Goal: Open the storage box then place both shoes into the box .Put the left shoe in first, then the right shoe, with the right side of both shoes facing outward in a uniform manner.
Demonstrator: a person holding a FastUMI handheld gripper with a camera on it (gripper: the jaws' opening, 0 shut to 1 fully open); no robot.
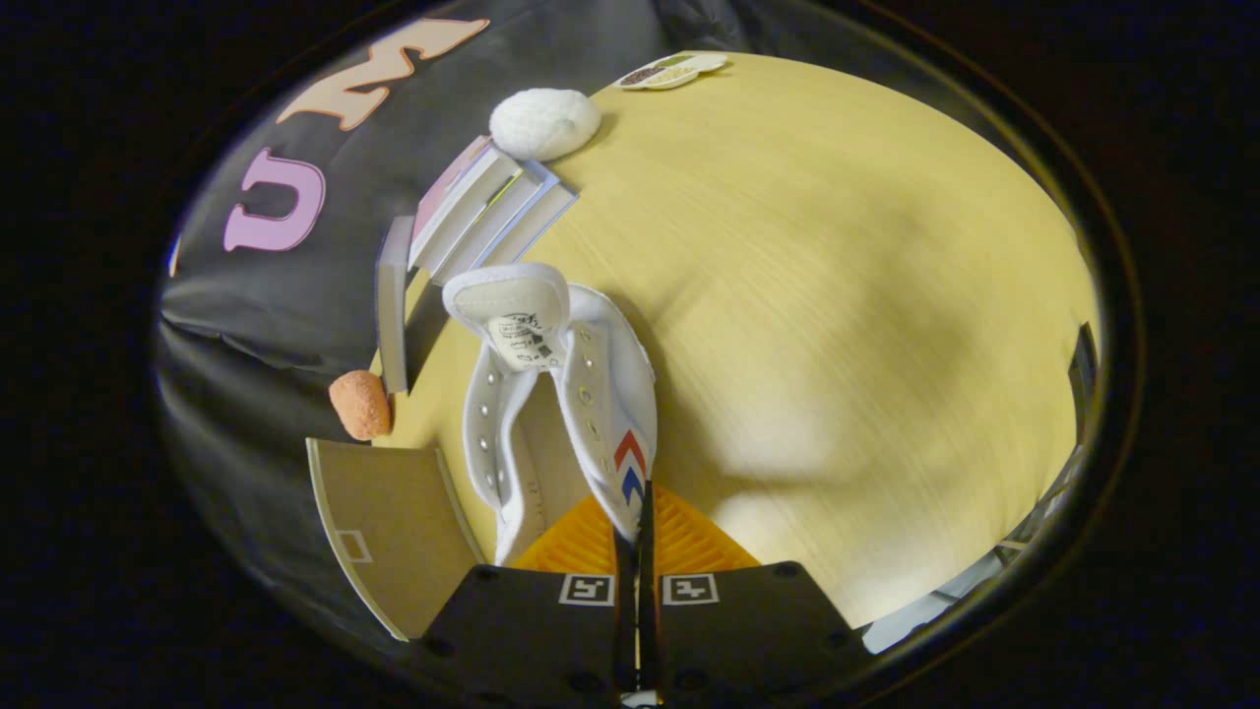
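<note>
The gripper (637, 532), its orange fingers nearly closed, pinches the side wall of the white unlaced high-top shoe (551, 394), which hangs ahead over the pale wooden table (837, 295), tongue up.

Tool (636, 512) pinched tight on a white shoe's (561, 394) side wall, shoe held above the yellow bench (837, 295), books (482, 212) beyond, cardboard flap (394, 522) beside.

White shoe (576, 394): a printed label (525, 340) is carried on the tongue, its print too small to be read; a red and blue chevron mark (630, 465) is borne on the side. Gripper (638, 551): 2 square black-and-white markers (588, 589) are fixed to the fingers.
</note>
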